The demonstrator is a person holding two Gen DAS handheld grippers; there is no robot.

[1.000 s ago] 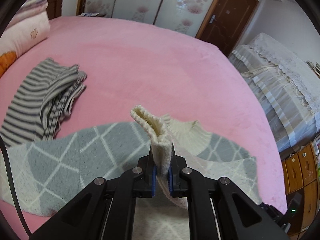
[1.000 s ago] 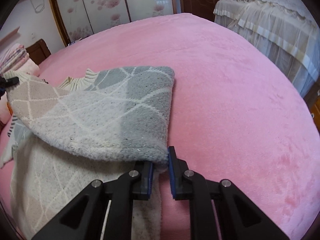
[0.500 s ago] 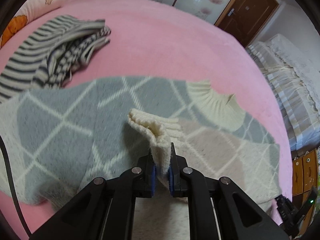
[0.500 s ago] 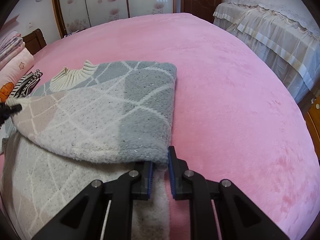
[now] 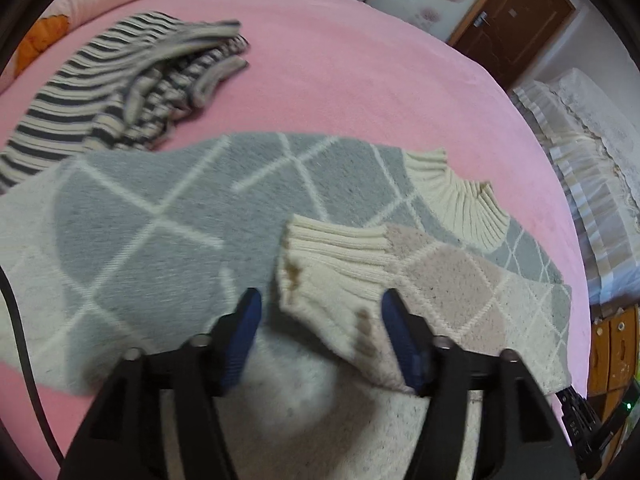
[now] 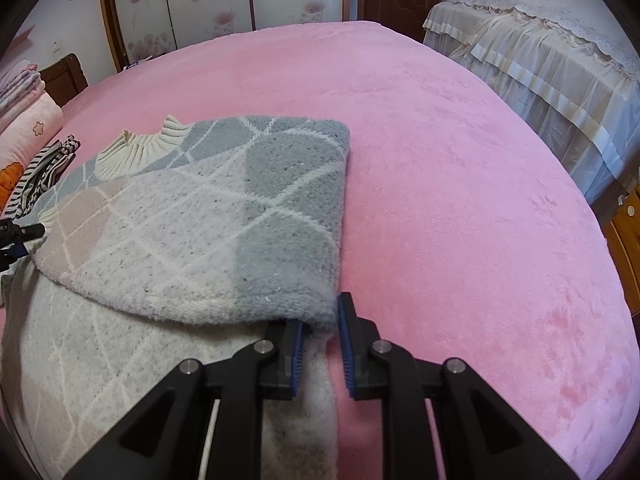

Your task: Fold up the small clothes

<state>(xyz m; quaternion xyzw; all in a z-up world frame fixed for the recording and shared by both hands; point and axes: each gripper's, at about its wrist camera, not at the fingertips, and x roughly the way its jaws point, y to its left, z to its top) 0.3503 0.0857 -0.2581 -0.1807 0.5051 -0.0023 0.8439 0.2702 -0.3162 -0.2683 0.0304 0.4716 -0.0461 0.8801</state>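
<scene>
Cream ribbed sleeve cuff (image 5: 336,268) released onto the grey diamond-pattern sweater (image 5: 168,216), which lies on the pink bed (image 5: 360,76).
Left hand-held gripper (image 5: 320,316), clamped on the cuff 1 second ago, is opening around it, so the sleeve fold is placed. Right hand-held gripper (image 6: 320,320) is opening slightly but pinches the fold edge. Striped garment (image 5: 120,88) lies nearby, clear.

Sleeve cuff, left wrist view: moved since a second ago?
Yes. The cream sleeve cuff has come down from above the collar to lie flat on the grey sweater, just below the collar. The left gripper is opening, pads off it.
</scene>
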